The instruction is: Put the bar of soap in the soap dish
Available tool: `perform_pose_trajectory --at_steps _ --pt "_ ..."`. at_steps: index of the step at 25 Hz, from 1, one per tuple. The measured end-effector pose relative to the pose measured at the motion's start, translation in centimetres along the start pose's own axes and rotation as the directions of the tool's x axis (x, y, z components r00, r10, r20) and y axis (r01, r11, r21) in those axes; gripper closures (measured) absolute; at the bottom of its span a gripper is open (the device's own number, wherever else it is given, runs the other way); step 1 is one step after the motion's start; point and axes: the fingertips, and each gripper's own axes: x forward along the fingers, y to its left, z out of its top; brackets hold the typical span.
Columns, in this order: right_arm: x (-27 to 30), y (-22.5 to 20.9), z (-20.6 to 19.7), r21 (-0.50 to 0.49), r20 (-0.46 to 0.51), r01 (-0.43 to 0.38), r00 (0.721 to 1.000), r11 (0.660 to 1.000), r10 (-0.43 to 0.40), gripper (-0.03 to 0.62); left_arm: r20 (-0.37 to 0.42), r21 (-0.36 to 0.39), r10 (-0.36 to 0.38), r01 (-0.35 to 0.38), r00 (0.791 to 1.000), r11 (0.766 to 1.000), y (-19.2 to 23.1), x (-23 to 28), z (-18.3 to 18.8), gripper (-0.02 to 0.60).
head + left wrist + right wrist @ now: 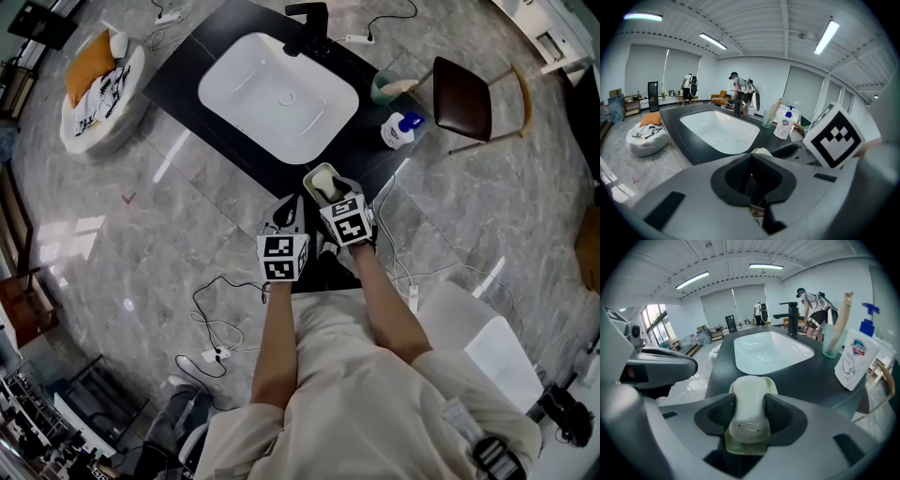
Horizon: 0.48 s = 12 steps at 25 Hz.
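One dark counter [187, 70], white basin [278, 94]; right gripper [750, 414] fingers [783, 416] tight on soap [749, 389], left gripper [751, 164] fingers [731, 177] together.

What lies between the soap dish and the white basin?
Only bare dark countertop separates the soap dish from the basin; the right gripper view shows this most clearly.

pale green translucent soap dish [774, 386] mostly hidden from us, under the off-white soap bar [749, 413] between the jaws
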Motion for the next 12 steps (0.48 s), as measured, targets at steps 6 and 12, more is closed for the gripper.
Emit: perform_pose_trajectory --at_steps 6,12 --pt "0.4 0.1 0.2 -0.011 -0.016 -0.002 1.0 1.0 0.002 0.396 0.003 -0.002 0.003 -0.003 1.0 1.0 0.5 -0.1 0.3 0.577" --pt "0.3 0.2 0.3 -0.006 -0.031 0.002 1.0 1.0 -0.002 0.395 0.019 -0.012 0.003 -0.003 1.0 1.0 1.1 -0.2 1.0 0.577"
